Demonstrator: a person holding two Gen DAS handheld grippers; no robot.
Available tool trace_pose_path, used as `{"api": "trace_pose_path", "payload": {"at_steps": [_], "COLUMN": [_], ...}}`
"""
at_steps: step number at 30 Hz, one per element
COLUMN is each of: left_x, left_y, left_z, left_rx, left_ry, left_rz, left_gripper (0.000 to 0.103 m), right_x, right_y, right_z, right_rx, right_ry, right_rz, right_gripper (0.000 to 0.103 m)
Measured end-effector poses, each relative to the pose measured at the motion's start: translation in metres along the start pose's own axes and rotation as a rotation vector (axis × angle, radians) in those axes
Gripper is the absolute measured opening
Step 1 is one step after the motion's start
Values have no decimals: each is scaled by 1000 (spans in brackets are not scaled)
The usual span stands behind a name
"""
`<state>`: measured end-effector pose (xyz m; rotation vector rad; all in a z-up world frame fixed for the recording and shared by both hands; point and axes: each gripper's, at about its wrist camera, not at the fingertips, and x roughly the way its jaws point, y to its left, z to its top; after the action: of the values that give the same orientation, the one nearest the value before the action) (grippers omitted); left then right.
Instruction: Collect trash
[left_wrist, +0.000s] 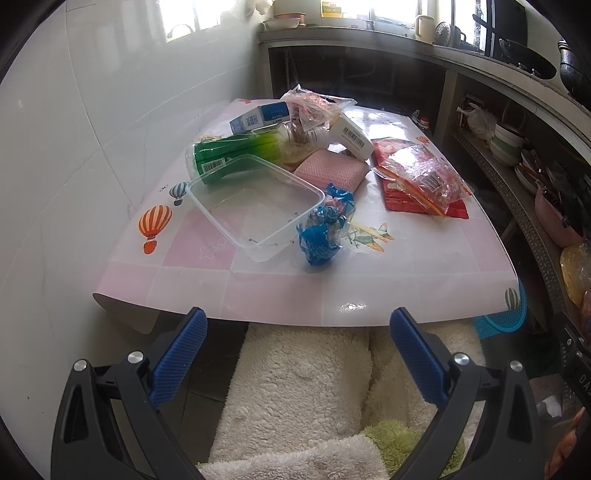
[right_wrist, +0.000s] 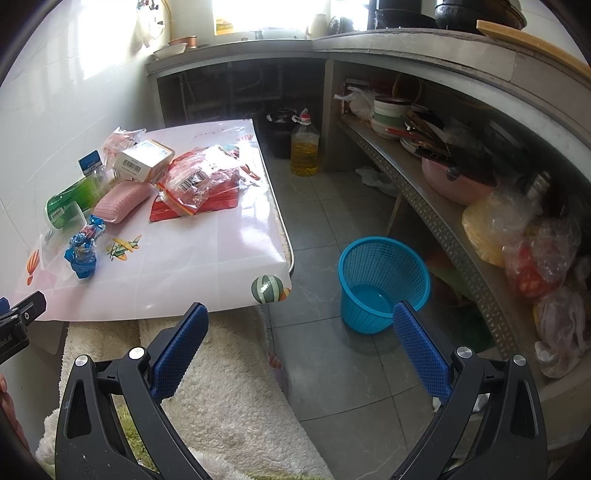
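Two grippers hang short of the desk (left_wrist: 258, 295), which wears a pink-and-white cloth printed with balloons and planes. Both the left gripper (left_wrist: 297, 325) and the right gripper (right_wrist: 299, 319) have their jaws spread wide apart, holding nothing. Below them lies a cream fluffy rug (left_wrist: 295, 387). On the tiled floor to the right of the desk stands a blue mesh basket (right_wrist: 384, 280), upright. The trash sits piled on the desk: a green plastic bottle (left_wrist: 236, 155) on its side, a clear plastic container (left_wrist: 255, 206) leaning against it, red snack bags (left_wrist: 421, 177) at the right, and a pink sponge (left_wrist: 332, 171) between bottle and bags. Behind are a white carton with a barcode (left_wrist: 352, 136) and a blue-and-white box (left_wrist: 258, 118). Nearest the grippers is a crumpled blue wrapper (left_wrist: 325, 229), touching the container.
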<state>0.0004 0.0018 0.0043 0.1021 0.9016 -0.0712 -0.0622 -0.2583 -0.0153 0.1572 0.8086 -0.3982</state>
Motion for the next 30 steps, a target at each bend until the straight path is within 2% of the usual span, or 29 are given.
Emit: {"api": "trace_pose_path", "payload": {"at_steps": [30], "left_x": [5], "left_y": [2], "left_z": [-3], "left_rx": [0], "left_ry": [9], "left_rz": [15], "left_gripper": [97], "right_x": [-1], "right_y": [1], "right_z": [0], "right_rx": [0], "right_ry": [-2], "right_rz": [-3], "right_gripper": [96]}}
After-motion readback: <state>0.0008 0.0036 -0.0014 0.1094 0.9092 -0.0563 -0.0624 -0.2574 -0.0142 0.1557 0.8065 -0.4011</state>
